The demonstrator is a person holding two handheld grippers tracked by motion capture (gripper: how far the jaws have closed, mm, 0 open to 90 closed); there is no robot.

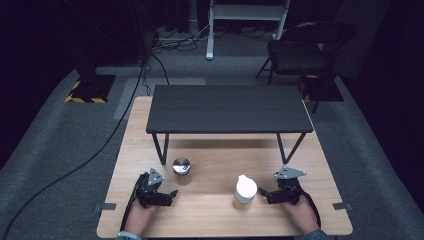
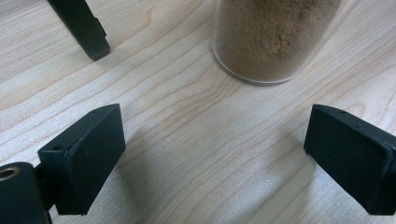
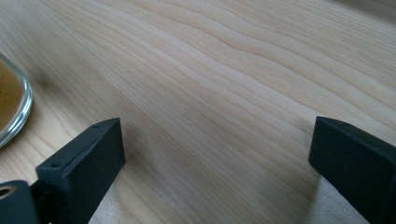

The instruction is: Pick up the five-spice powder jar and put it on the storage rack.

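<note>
both hand-held grippers rest low on the pale wooden table [image 1: 220, 165] in the high view. left gripper [image 1: 170, 194] sits at about 7 o'clock on the tabletop, its black body in a hand [image 1: 141, 215] that comes in from the bottom edge, a grey three-cornered plate on top. just beyond it, toward 1 o'clock from the jaws, stands a small clear jar with a shiny metal lid [image 1: 181, 169], near the left leg of a dark grey raised shelf on black metal legs [image 1: 230, 108] that spans the far half of the table. right gripper [image 1: 263, 194] lies at about 5 o'clock, held by the other hand [image 1: 300, 210], its tips just beside a clear jar with a white cap [image 1: 245, 192]. a black folding chair [image 1: 305, 47] stands on the grey carpet at 1 o'clock.

left gripper view: the two black jaws stand wide apart over bare wood grain, holding nothing. the jar's clear base, filled with brown powder [image 2: 273, 39], sits at 12 o'clock, apart from both jaws, and a black shelf leg [image 2: 84, 28] lands at 11 o'clock.

right gripper view: its jaws are likewise spread wide, nothing between them. a curved glass rim with amber contents [image 3: 11, 107] shows at 9 o'clock, close to the left-hand jaw.
</note>
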